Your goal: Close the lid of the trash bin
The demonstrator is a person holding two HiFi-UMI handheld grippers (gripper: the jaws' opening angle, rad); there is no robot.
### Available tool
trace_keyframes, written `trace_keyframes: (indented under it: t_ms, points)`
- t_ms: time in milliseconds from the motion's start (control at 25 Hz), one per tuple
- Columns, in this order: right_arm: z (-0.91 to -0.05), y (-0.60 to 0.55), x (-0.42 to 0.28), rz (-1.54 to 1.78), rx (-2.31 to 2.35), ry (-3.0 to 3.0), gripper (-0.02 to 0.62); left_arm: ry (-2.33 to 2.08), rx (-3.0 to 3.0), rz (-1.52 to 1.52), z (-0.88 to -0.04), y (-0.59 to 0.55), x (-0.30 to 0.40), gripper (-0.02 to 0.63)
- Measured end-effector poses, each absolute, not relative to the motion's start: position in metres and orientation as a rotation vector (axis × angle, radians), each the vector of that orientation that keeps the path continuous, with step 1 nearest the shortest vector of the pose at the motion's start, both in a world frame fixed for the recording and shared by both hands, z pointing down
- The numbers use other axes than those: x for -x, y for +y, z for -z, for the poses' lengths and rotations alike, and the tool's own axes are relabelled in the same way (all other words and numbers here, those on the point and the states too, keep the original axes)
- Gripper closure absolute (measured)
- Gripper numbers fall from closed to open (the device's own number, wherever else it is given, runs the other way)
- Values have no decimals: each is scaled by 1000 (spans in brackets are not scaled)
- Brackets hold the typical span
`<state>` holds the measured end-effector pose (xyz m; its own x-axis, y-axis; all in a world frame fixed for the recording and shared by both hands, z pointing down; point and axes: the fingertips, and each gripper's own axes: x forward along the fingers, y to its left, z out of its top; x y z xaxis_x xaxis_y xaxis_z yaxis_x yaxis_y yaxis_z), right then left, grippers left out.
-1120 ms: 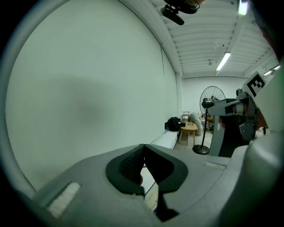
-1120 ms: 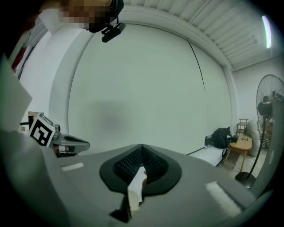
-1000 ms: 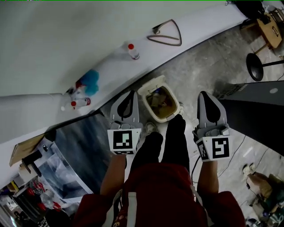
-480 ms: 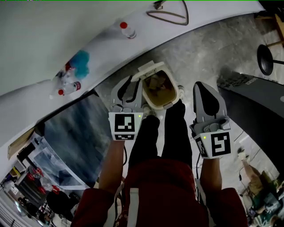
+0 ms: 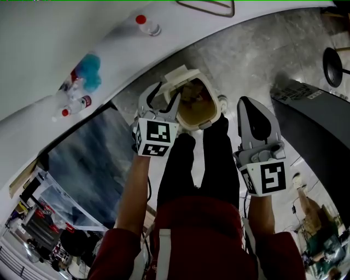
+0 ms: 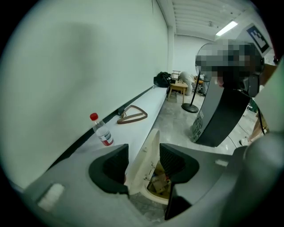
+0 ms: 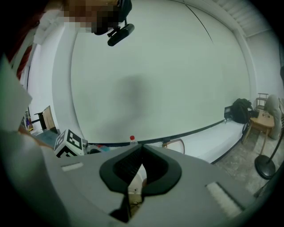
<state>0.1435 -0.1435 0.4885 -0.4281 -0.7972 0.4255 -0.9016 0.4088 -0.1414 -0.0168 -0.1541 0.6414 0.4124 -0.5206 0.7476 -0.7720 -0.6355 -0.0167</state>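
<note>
The cream trash bin (image 5: 198,108) stands on the floor by my feet, with rubbish showing inside. Its lid (image 5: 178,77) is raised at the far left rim. My left gripper (image 5: 161,98) has just been opening its jaws. They stand open on either side of the upright lid (image 6: 148,162), which sits between the pads without being pinched. The left gripper view looks past the lid into the bin's opening (image 6: 160,185). My right gripper (image 5: 250,108) hangs to the right of the bin, apart from it, with its jaws shut and empty (image 7: 141,148).
A white ledge (image 5: 109,54) along the wall carries a red-capped bottle (image 5: 146,24), a wooden hanger (image 5: 206,5) and a blue item (image 5: 87,68). The person's black trouser legs (image 5: 202,164) are just before the bin. At the right stand a dark panel (image 5: 317,126) and a stool base (image 5: 334,65).
Both grippers have come down toward the bin. The left one, shut and beside the bin before, has opened and now straddles the raised lid. The right stays shut.
</note>
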Motion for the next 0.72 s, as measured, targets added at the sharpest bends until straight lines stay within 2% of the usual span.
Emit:
trace_keyframes:
  t_ms: [240, 720]
  points:
    - [-502, -144, -143, -537, -1460, -2368, 595, -1049, -2324, -1144, -667, -150, 15, 383]
    - [-510, -128, -138, -553, -1456, -2358, 595, -927, -2358, -1168, -666, -110, -4, 383]
